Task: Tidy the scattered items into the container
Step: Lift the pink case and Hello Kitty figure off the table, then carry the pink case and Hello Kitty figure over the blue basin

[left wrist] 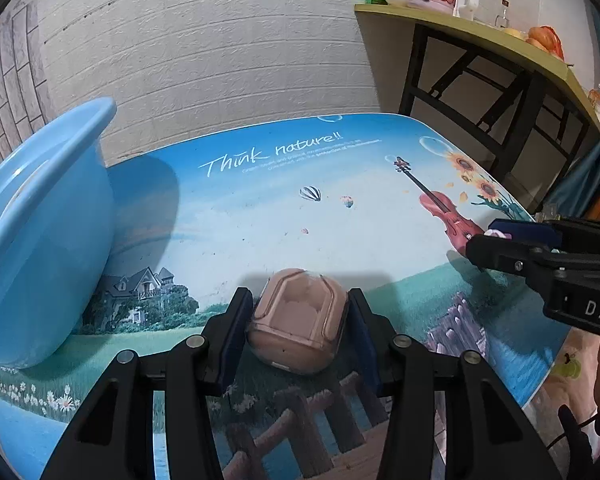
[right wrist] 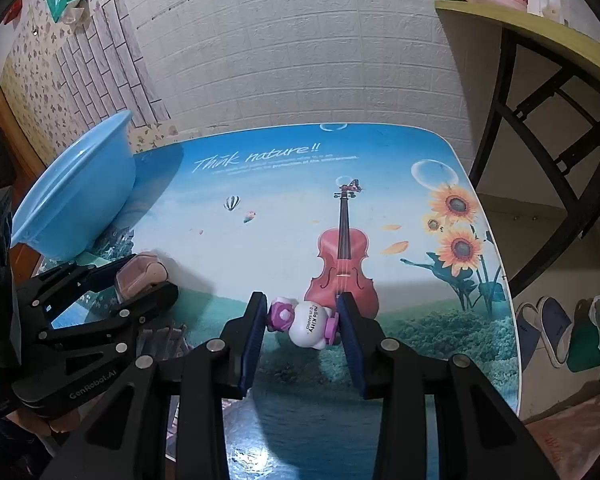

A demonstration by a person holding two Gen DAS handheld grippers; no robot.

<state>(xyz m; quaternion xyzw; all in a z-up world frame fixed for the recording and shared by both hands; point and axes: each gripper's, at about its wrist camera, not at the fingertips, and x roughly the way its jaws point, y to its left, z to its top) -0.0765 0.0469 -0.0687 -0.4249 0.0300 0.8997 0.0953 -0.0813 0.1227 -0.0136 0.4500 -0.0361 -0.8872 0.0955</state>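
While glossy, the rounded pink case [left wrist: 298, 322] fills the left tool [left wrist: 300, 312].

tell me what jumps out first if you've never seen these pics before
The loud printed tabletop, with its violin, sunflowers and "Think nature!!" slogan, fills both views. On it, each gripper is closed on something: the left gripper on a pinkish-brown case near the front edge, the right gripper on a white Hello Kitty figure just before the printed violin. A big blue basin stands at the table's left side.
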